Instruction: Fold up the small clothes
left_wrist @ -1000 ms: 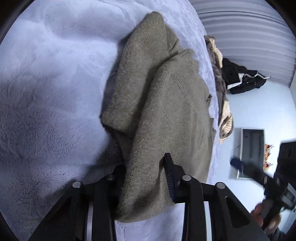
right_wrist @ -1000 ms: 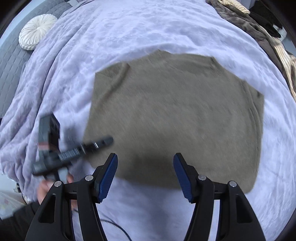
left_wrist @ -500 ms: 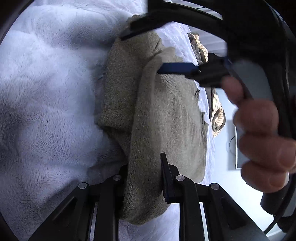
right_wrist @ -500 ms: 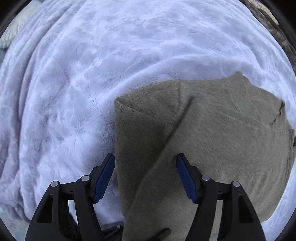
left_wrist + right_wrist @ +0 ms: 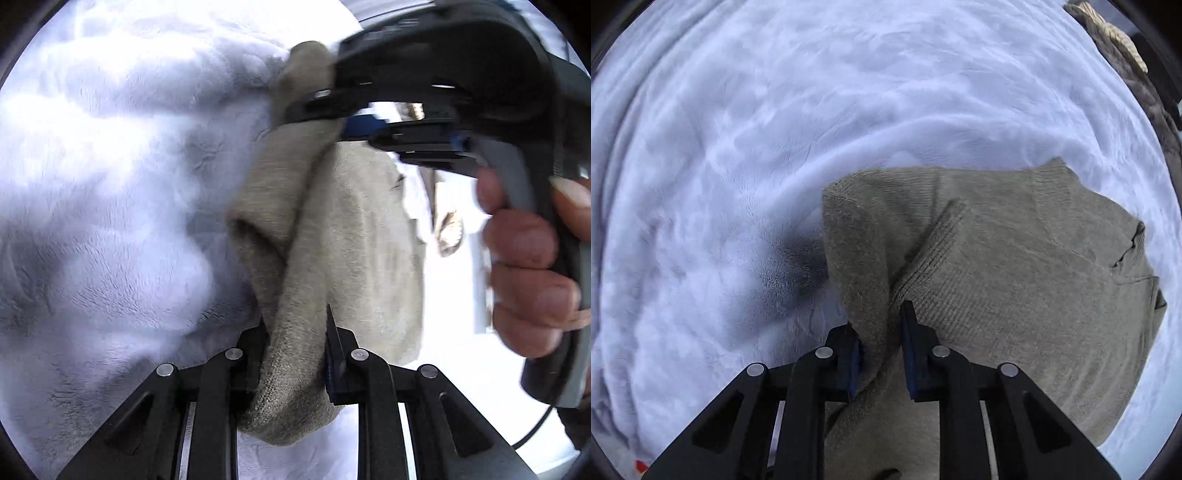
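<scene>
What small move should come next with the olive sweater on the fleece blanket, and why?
Probably lift both pinched edges together. The left gripper already clamps one fold of the olive sweater, and the right gripper is closing on another fold, while the rest lies flat on the fleece blanket.

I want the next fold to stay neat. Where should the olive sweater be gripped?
Grip the olive sweater along its doubled folded edge, from above. That ridge stands off the blanket; left gripper holds one end, and right gripper is closing on the other.
</scene>
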Demonstrator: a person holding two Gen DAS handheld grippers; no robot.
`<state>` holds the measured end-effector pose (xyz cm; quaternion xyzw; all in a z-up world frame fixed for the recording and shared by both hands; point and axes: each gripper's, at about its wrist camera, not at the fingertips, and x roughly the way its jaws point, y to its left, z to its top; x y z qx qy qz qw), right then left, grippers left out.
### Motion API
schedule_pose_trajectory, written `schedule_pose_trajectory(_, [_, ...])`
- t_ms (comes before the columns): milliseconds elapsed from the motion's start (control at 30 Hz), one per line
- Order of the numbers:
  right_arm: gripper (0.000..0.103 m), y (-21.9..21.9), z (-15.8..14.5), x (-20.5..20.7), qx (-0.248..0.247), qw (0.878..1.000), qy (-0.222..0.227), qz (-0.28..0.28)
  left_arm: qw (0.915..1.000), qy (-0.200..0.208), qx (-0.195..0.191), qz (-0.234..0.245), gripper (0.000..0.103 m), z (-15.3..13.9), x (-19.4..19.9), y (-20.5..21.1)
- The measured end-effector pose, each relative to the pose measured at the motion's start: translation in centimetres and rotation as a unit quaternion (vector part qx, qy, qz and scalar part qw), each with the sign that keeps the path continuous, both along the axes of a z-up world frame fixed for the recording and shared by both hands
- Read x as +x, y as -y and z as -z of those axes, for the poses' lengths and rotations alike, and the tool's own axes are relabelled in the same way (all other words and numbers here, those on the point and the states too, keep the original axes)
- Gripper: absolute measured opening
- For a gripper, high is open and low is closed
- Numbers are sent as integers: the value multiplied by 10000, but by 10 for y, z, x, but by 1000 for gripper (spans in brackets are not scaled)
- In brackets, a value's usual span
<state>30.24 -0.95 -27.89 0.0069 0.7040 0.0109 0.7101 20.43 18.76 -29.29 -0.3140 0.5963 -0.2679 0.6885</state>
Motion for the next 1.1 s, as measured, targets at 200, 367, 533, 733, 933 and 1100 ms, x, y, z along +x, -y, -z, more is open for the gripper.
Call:
schedule_pose_trajectory(200, [19,19,-27,-14,617,9978,243,26,9985,46,311,-444,102,-11,-12,-23])
schedule_pose_trajectory(367, [19,39,-40,-20,1044,9935,428,170,9979,25,318,-558,102,-12,-16,-37])
schedule_pose_trajectory(533, [19,60,-40,-21,1284,9900,500,290,9985,50,551,-35,102,-9,10,0])
schedule_pose_trajectory(733, [19,77,-39,-19,1436,9877,507,368,9960,335,483,665,19,-10,19,41])
schedule_pose_trajectory(933, [30,83,-32,-12,1883,9801,351,529,9886,700,1025,848,19,-28,11,61])
schedule_pose_trajectory(1100, [73,60,-29,1,1323,9905,342,136,9785,930,1488,1082,19,-36,9,87])
